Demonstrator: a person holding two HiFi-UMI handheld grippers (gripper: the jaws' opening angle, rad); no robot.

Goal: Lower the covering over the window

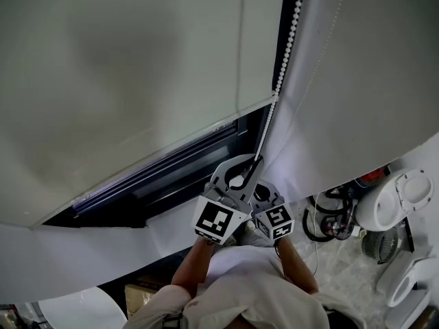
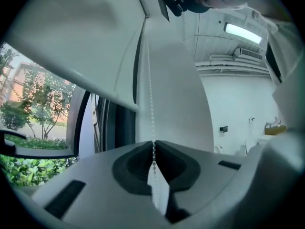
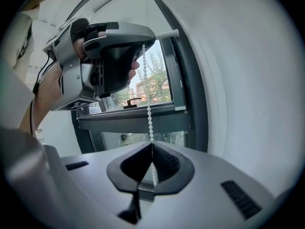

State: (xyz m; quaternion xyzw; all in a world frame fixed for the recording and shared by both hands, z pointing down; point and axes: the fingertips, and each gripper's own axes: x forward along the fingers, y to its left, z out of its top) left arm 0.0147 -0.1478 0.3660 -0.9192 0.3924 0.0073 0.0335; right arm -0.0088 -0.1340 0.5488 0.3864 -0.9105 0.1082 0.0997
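Head view looks down over the person's shoulders at a pale roller blind [image 1: 137, 67] that covers the upper part of a dark-framed window [image 1: 185, 177]. The blind's bottom rail [image 1: 171, 157] runs slantwise across the frame, with a band of window below it left uncovered. A white bead chain [image 1: 288, 40] drops along the blind's right edge and runs straight into the left gripper [image 1: 256, 160]. That gripper is raised towards the window, with its marker cube [image 1: 219, 221] facing the camera. The right gripper's cube [image 1: 274, 221] sits just beside it, slightly lower.

Left gripper view has the left gripper [image 2: 153, 144] with its jaws pressed together, pinching the bead chain [image 2: 150, 94]. The chain rises taut from the pinch point towards the top of the roller blind [image 2: 81, 37]. Green trees [image 2: 28, 94] show through the glass under the rail [image 2: 95, 85], and a ceiling light [image 2: 243, 32] glows at the upper right.

Right gripper view has the right gripper [image 3: 151, 147] with its jaws likewise drawn tight on the bead chain [image 3: 148, 113]. Higher on the same chain, the left gripper [image 3: 143, 46] clamps it, with the person's hand [image 3: 135, 70] wrapped around its body. The two grippers sit one above the other on the chain without touching. Behind the chain is the window [image 3: 143, 87] with its handle [image 3: 132, 101].
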